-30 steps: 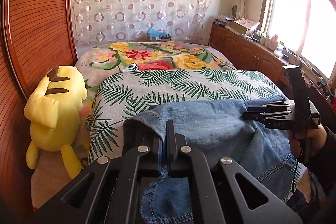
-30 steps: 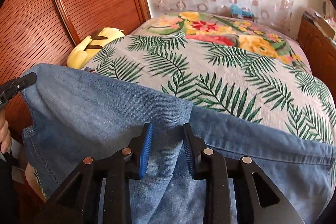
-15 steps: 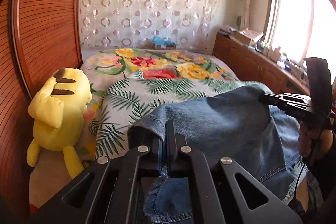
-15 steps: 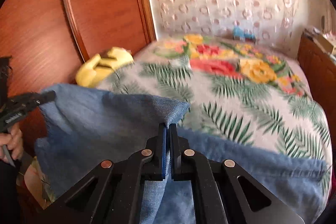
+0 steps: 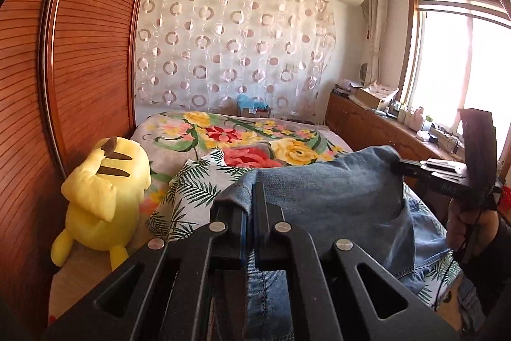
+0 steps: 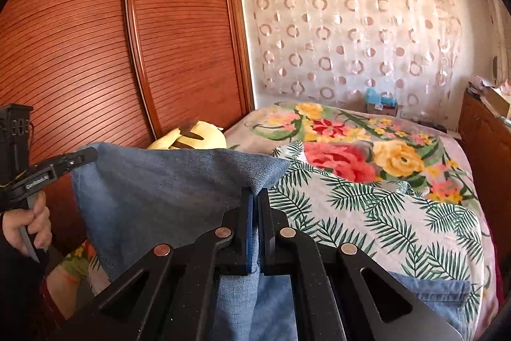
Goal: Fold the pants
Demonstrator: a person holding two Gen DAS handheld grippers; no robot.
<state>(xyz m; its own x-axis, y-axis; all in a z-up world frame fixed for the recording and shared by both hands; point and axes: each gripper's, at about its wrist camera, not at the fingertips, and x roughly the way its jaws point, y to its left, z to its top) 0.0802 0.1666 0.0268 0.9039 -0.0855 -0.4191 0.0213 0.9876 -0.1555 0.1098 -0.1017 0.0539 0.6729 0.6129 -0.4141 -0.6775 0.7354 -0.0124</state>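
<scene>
A pair of blue denim pants [image 5: 322,197] hangs lifted above the bed, stretched between both grippers. My left gripper [image 5: 249,197] is shut on one top corner of the pants, with denim pinched between its pads. My right gripper [image 6: 255,203] is shut on the other top corner of the pants [image 6: 166,190]. In the left wrist view the right gripper [image 5: 399,163] shows at the right, held by a hand [image 5: 463,226]. In the right wrist view the left gripper [image 6: 89,154] shows at the left. Part of the pants [image 6: 434,286] still lies on the bed.
The bed carries a palm-leaf sheet [image 6: 367,213] and a flowered blanket [image 5: 242,139]. A yellow plush toy [image 5: 102,200] sits at the bed's left side against a wooden slatted wardrobe [image 6: 127,53]. Wooden cabinets [image 5: 377,130] with clutter run under the window on the right.
The right gripper has shut on the denim. Both grippers have risen, lifting the pants' upper edge off the bed so it hangs between them.
</scene>
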